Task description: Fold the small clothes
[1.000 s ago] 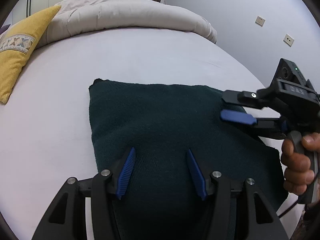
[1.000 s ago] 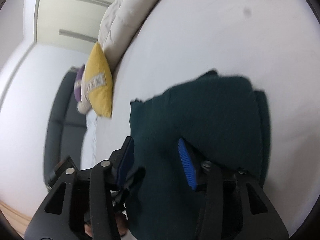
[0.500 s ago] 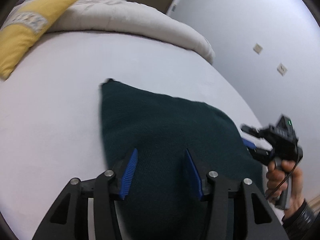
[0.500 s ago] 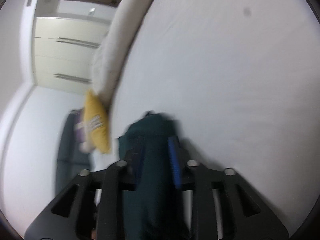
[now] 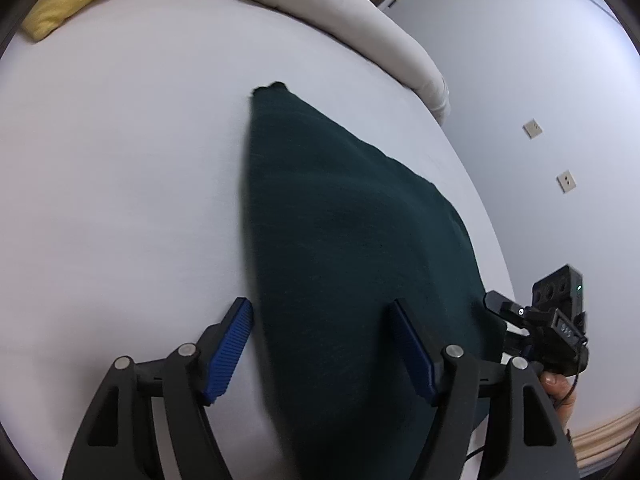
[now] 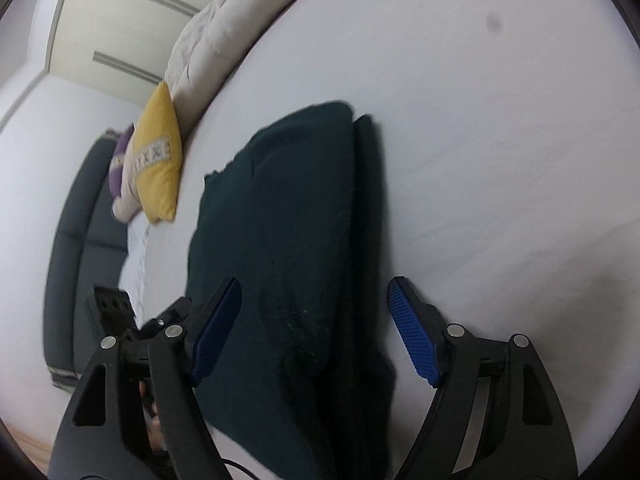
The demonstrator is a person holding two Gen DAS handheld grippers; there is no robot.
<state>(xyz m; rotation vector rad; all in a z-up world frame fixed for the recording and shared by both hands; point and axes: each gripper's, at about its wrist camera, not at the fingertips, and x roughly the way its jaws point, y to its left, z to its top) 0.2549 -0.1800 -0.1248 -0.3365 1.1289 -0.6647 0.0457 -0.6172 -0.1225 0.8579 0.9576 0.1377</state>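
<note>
While the dark green cloth (image 5: 344, 240) lies folded on the white bed sheet (image 5: 120, 168), its layered edge showing on one side, we judge it soft, thick and light, likely to slump unless we take it at a corner or through all layers along that edge. Our left gripper (image 5: 320, 344) and right gripper (image 6: 314, 328) have both just been opening and now stand spread over its near end, cloth between the pads but not pinched. Beyond it sit a yellow pillow (image 6: 158, 160) and a rolled duvet (image 5: 320, 8).
</note>
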